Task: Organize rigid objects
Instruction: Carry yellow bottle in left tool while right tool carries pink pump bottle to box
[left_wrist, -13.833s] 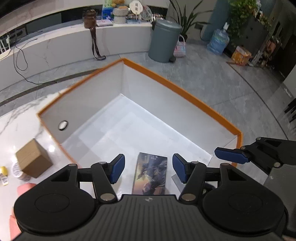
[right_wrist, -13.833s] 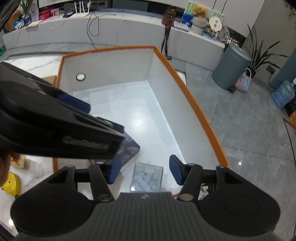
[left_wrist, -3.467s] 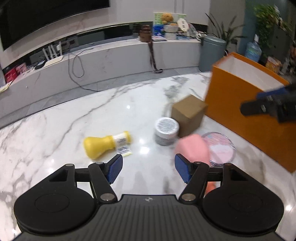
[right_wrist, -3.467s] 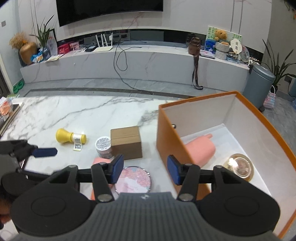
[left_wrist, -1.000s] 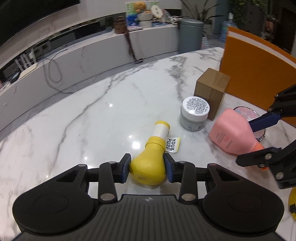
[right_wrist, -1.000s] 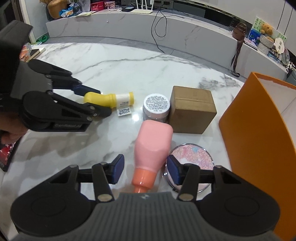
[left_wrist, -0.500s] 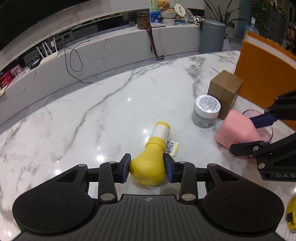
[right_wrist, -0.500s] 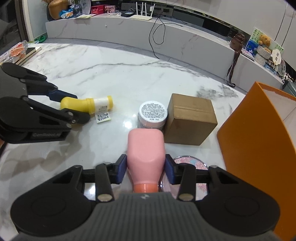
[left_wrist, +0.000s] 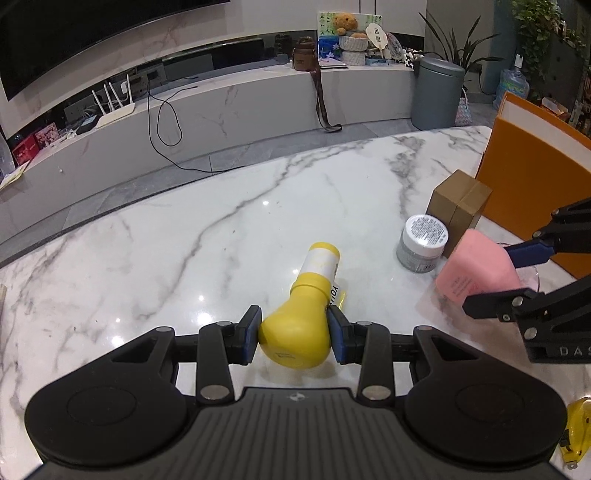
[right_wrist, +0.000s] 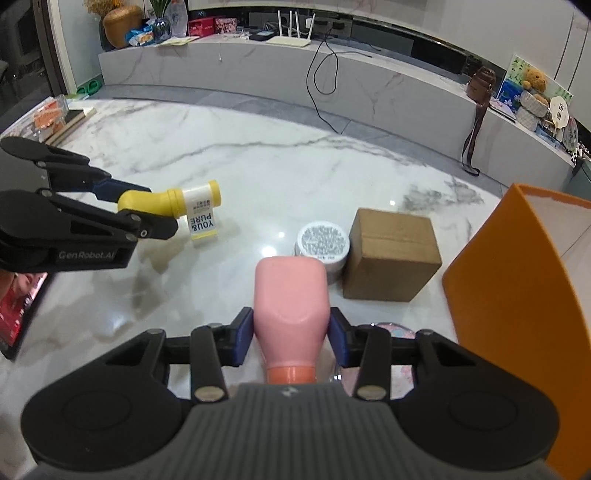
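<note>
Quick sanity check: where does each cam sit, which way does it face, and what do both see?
Left wrist: on the left gripper, looking down along its fingers at the yellow bottle it clamps over the marble table; right gripper at right edge.
Right wrist: on the right gripper, facing the pink bottle it grips; left gripper at left edge.
Shared: both bottles, grey jar, cardboard box, orange box.

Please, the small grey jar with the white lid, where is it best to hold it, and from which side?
Probably grip the grey jar across its round wall, coming from above. It stands upright, the brown box is close on one side, and the pink bottle is in front.
</note>
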